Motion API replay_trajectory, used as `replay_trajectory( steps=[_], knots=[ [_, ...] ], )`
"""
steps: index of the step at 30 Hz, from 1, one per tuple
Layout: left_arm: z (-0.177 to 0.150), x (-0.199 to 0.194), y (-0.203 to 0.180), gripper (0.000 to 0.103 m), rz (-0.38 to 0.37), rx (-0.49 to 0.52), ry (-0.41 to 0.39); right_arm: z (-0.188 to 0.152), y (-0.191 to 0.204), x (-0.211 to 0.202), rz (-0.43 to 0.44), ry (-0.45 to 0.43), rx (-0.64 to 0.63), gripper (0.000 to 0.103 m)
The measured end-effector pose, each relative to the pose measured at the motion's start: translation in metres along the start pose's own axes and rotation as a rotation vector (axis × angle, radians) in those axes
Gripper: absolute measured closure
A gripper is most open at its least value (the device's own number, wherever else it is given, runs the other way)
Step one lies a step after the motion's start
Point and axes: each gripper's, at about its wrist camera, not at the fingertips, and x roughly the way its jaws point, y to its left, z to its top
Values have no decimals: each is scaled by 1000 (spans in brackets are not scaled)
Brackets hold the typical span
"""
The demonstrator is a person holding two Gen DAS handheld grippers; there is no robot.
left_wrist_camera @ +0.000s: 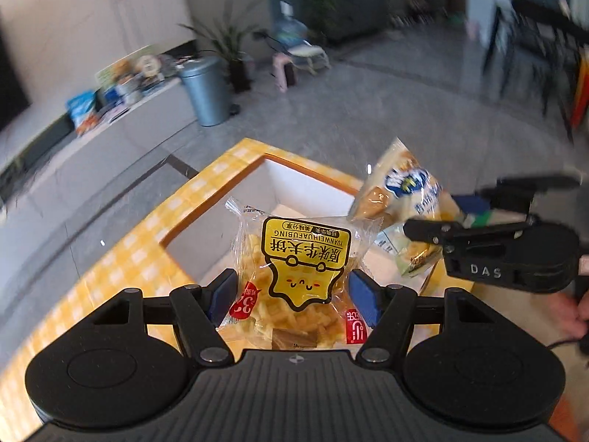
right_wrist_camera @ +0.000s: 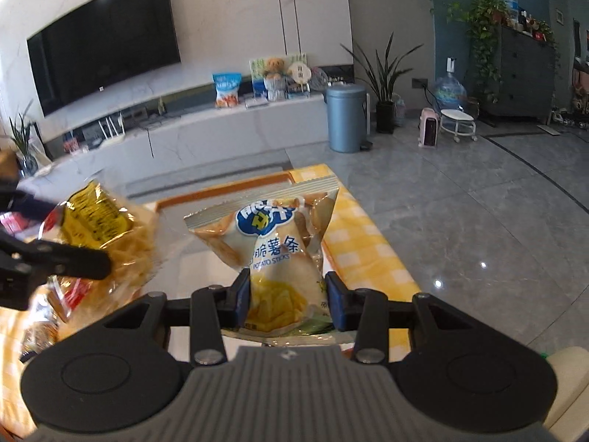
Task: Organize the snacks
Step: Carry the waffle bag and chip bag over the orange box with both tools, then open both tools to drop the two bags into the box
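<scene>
Yellow-checked cloth (left_wrist_camera: 121,258) covers the surface, and the white-lined box (left_wrist_camera: 294,188) sits on it, directly ahead of both grippers. Your left gripper (left_wrist_camera: 292,294) pinches the waffle-snack packet (left_wrist_camera: 294,276) across its lower half; the packet stands lengthwise along the fingers, its printed label reading upside down to the camera, its far end over the box opening. Your right gripper (right_wrist_camera: 289,296) clamps the potato-stick bag (right_wrist_camera: 272,254) near its base, long axis running forward, crimped top seal farthest from you and tilted slightly. Lower each pack inside the box walls before you release. Keep the two packs apart, since they hang near each other.
</scene>
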Motion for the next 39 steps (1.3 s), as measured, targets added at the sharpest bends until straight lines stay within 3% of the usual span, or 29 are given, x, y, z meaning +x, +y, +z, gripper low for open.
replay_trajectory(
  steps=[4,15,22,27,35,39],
  knots=[
    [9,28,-13,26,-20,131,81,6,-6,18,2,60,-22,62],
    [15,90,-31,26,-57,323,255,4,-20,61,78,248,-53,62],
    [8,119,-31,26,-58,339,336,9,-10,76,93,320,-148,60],
    [0,132,-32,25,-46,361,385,2,-12,96,133,413,-122,60],
    [-6,140,-37,17,-53,387,411,-1,4,95,130,415,-181,57],
    [-3,138,-43,17,-15,427,389,-2,10,92,117,414,-214,51]
  ],
)
